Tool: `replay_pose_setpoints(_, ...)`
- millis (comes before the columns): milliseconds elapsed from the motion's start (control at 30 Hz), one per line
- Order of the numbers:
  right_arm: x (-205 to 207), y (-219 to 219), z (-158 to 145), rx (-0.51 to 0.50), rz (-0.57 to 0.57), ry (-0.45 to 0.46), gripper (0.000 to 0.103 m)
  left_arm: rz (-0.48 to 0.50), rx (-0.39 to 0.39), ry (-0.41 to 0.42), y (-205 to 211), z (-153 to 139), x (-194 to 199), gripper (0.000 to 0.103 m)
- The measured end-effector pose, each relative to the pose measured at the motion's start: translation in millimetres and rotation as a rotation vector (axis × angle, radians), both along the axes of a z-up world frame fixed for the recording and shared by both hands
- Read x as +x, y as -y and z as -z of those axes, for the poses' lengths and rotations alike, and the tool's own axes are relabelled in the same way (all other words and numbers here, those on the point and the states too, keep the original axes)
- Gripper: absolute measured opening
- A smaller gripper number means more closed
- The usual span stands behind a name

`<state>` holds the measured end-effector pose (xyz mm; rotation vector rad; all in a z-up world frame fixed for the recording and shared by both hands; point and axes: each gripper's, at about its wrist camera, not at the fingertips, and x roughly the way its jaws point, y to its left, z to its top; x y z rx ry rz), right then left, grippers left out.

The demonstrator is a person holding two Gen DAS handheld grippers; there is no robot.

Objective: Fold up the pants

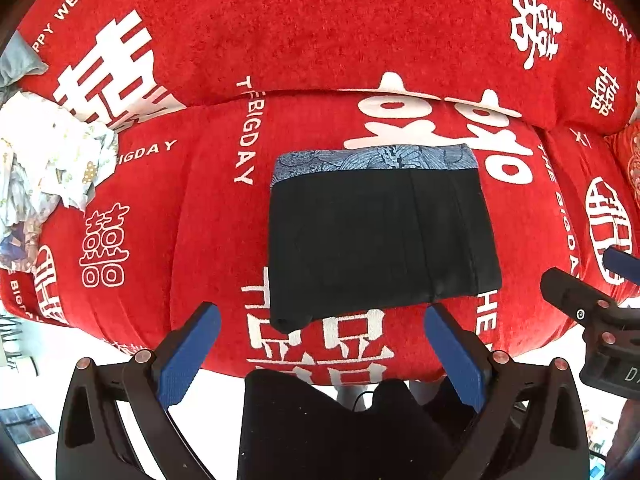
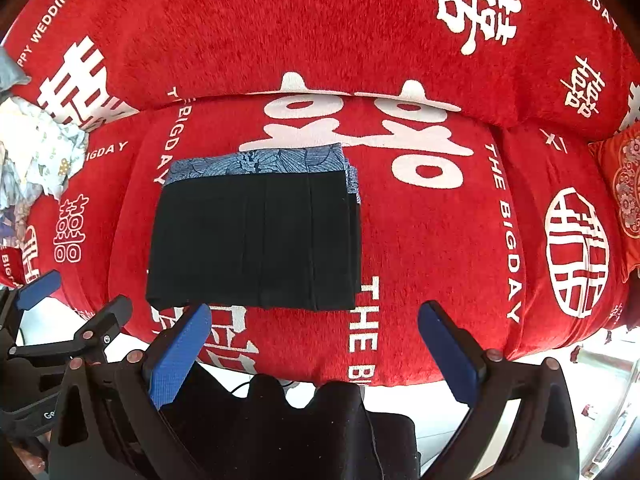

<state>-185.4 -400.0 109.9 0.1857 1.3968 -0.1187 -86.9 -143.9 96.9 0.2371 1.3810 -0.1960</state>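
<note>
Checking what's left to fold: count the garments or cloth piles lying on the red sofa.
2. The folded black pants lie on the middle seat cushion; a crumpled pale patterned cloth heap sits at the sofa's left end. More may lie out of view.

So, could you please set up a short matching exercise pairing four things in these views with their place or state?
Things:
1. pants
2. crumpled cloth
3. left gripper
4. patterned cushion

Descriptions:
a. far right of the sofa
b. folded, mid-seat
c. open, empty
d. heaped at the far left

Pairs: 1-b, 2-d, 3-c, 4-a
</note>
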Motion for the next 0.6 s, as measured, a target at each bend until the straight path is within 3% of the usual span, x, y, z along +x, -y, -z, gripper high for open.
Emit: replay_pose_setpoints(600, -5.8, -8.7, -5.9, -0.012, 0.007, 0.006, 0.103, -0.008, 0.008, 0.015, -0.4, -3.8, -3.4, 0.102)
